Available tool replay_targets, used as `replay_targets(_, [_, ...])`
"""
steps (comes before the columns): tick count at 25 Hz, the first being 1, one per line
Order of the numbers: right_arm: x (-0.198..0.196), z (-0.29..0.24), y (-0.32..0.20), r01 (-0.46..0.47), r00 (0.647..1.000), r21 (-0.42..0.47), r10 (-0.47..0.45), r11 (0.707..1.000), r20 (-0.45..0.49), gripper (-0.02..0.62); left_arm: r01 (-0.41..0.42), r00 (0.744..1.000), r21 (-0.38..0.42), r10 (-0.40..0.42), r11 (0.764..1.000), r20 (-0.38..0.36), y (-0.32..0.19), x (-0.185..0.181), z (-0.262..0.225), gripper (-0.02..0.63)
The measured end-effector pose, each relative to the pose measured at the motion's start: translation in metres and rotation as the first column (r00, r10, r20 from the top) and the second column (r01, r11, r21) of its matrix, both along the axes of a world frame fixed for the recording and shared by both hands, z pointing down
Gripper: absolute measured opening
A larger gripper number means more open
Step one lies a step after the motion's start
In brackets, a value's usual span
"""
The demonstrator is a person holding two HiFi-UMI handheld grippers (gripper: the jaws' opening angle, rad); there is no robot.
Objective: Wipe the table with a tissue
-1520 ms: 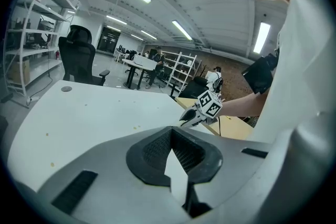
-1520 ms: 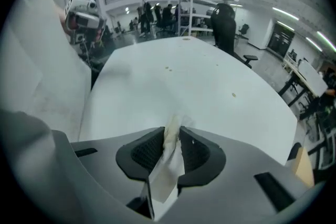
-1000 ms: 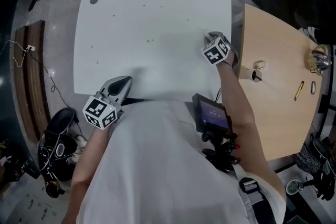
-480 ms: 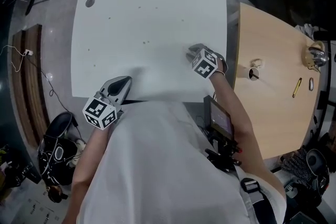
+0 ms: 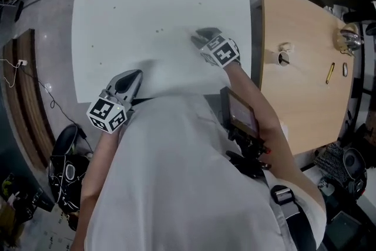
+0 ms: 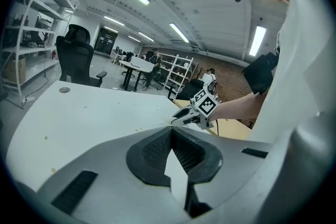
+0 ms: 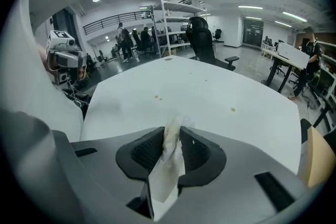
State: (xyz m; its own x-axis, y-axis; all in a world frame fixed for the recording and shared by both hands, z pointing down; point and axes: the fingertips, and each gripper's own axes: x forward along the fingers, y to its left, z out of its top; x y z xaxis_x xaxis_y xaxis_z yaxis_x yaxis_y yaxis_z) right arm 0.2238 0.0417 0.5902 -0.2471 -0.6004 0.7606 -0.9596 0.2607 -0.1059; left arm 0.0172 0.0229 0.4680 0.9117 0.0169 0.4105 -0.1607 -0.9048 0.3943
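On the white table [image 5: 117,20], right of the middle, my right gripper [image 5: 201,37] tips steeply down, forearm stretched out, jaws clamped on the crumpled tissue [image 7: 168,157]. My left gripper [image 5: 130,78] points slightly downward at the near edge, jaws together, empty.

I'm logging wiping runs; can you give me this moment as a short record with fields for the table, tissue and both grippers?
table: white, small specks scattered on it
tissue: crumpled, clamped in the right gripper
right gripper: shut on tissue, over the table's right part
left gripper: shut, holds nothing, at the table's near edge
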Motion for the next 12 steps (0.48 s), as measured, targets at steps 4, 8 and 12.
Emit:
replay_targets(4, [-0.02,-0.002,-0.019,0.008,1.0,-0.007,-0.008,1.0,0.007,0.091,0.026,1.0,-0.002,-0.026,1.0,-0.001,-0.01,-0.023,-0.002,0.006])
replay_targets(8, [-0.029,-0.004,-0.031,0.023,1.0,-0.023,-0.024,0.999,-0.019,0.091,0.046,0.999,-0.01,-0.046,0.999,-0.007,-0.018,-0.039,0.0,0.006])
replay_targets(12, [-0.046,-0.004,-0.049,0.042,0.998,-0.026,-0.043,0.999,-0.038,0.091,0.075,0.997,-0.015,-0.076,0.997,-0.008,-0.028,-0.059,0.003,0.006])
